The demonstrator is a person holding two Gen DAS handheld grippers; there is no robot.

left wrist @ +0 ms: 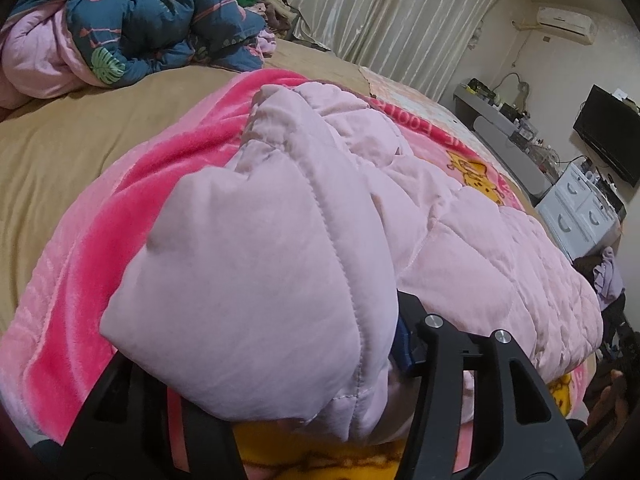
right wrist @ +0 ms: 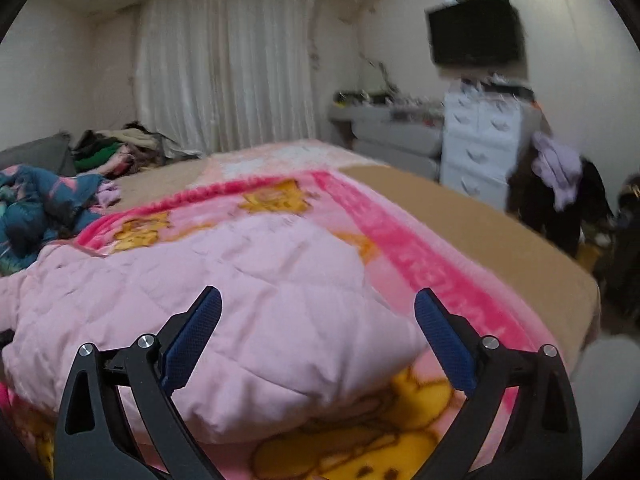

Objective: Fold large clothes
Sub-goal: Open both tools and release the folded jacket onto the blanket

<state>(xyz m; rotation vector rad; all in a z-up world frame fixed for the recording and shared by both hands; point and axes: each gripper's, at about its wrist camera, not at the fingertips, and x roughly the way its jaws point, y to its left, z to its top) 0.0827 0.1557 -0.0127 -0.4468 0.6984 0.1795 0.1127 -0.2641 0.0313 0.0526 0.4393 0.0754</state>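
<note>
One fold is under way: left gripper [left wrist: 384,344] jaws hold a lifted flap of the pink jacket [right wrist: 248,280] on the bed [right wrist: 480,216], right gripper [right wrist: 318,336] jaws wide, further folds remaining

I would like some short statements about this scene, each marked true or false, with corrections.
1. The left claw is shut on the pink jacket. True.
2. The right claw grips the jacket. False: it is open, holding nothing.
3. The jacket lies on a pink blanket. True.
4. The TV stands on the bed. False: it is up against the wall.
</note>
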